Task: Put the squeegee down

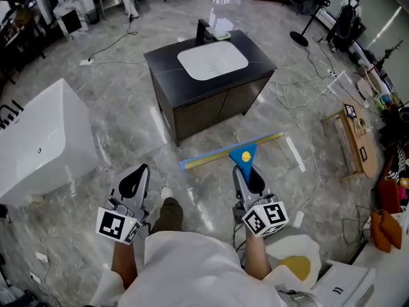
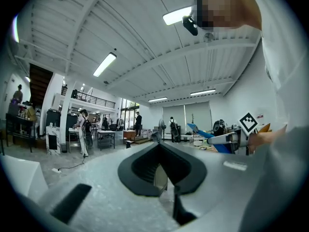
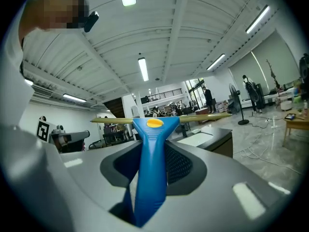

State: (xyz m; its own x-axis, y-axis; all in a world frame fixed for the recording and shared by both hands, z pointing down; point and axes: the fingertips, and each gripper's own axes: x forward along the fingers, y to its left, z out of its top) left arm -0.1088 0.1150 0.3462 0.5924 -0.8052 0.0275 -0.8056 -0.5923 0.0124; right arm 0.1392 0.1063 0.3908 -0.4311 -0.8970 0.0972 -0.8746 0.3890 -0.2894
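Note:
In the head view my right gripper is shut on the blue handle of the squeegee. Its long yellow-and-blue blade lies crosswise over the floor, in front of the vanity. In the right gripper view the squeegee handle runs up between the dark pads to the blade, held level. My left gripper hangs beside it at the left, jaw tips together and nothing in them; in its own view the left gripper points level into the room. Both are held in the air near the person's waist.
A dark vanity cabinet with a white basin and black faucet stands ahead. A white bathtub is at the left. Cables trail across the marble floor; a wooden bench stands at the right.

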